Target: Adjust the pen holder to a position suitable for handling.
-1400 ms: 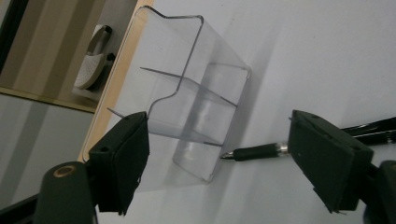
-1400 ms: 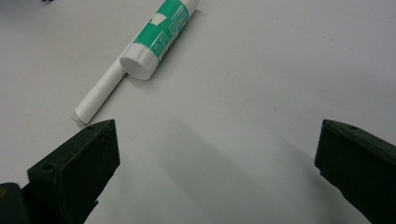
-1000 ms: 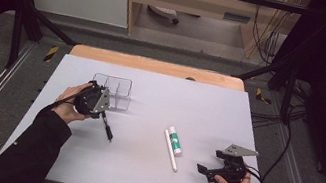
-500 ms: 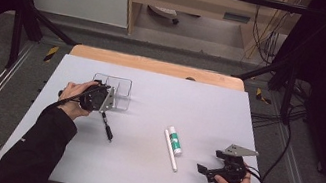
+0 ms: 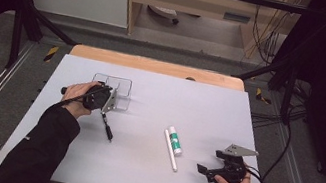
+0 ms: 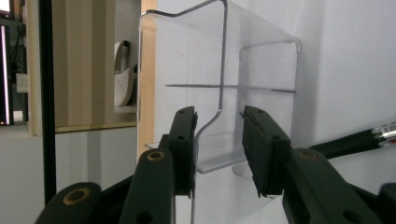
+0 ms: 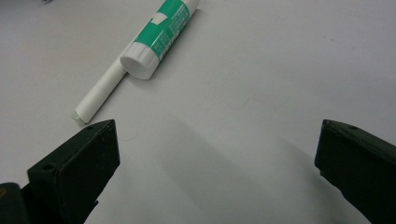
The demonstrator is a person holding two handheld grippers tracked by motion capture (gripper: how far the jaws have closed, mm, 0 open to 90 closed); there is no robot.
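Since a second ago the left gripper [image 5: 109,101] has pushed farther up the table to the clear organiser [image 5: 120,89], which has shifted slightly away from the person; the right gripper [image 5: 203,170] has stayed put. In the left gripper view the jaws straddle one curved wall of the organiser [image 6: 224,70], partly closed, with a gap still showing on the right side of the wall; whether the left jaw touches it cannot be told. A black pen [image 5: 107,127] lies just below that gripper. Near the table's middle a white pen [image 5: 171,150] and a green-and-white glue stick [image 5: 175,141] lie side by side, touching. The right gripper rests low at the right, jaws wide apart and empty, pointing toward the glue stick [image 7: 161,35] and white pen [image 7: 100,93]. The table [image 5: 200,98] is pale grey.
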